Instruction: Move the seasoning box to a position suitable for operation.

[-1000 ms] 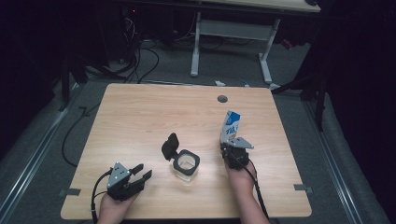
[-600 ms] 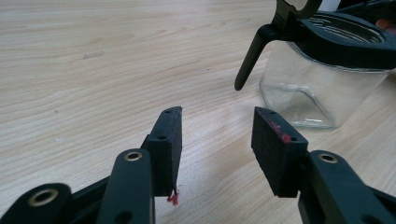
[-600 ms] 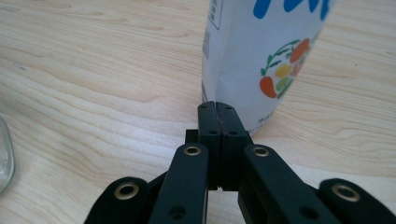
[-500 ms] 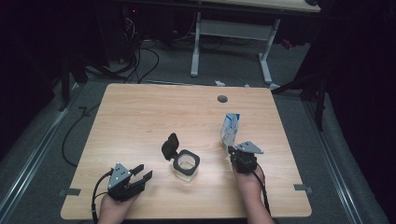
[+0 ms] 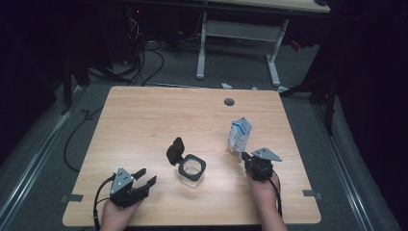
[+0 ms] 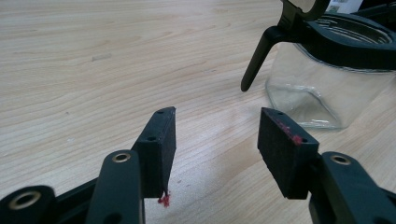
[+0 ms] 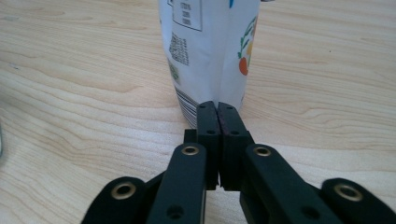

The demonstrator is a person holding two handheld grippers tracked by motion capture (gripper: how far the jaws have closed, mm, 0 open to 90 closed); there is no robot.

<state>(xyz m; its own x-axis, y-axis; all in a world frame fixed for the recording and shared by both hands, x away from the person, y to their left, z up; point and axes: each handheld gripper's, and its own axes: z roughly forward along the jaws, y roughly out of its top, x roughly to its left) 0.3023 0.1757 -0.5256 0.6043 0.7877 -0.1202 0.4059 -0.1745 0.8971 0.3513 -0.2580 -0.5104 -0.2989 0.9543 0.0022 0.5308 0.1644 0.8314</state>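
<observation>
A clear glass jar (image 5: 192, 169) with a black rim stands mid-table, its black lid (image 5: 175, 150) flipped up at its left. To its right a white and blue pouch (image 5: 239, 136) stands upright. My left gripper (image 5: 146, 177) rests near the front left, open, pointing at the jar (image 6: 327, 79). Its jaws have just been opening, and only bare table lies between the tips of this gripper (image 6: 217, 116). My right gripper (image 5: 246, 158) is shut on nothing, just short of the pouch's base. In the right gripper view the pouch (image 7: 210, 51) rises right beyond the closed tips of the gripper (image 7: 217, 106).
The wooden table (image 5: 144, 115) has a round cable hole (image 5: 229, 101) near its far edge. Cables and a white desk frame (image 5: 202, 48) lie on the floor beyond. Both hands sit close to the table's front edge.
My right gripper has drawn back from the pouch, toward the near right. The pouch stays standing. The left hand has kept its place.
</observation>
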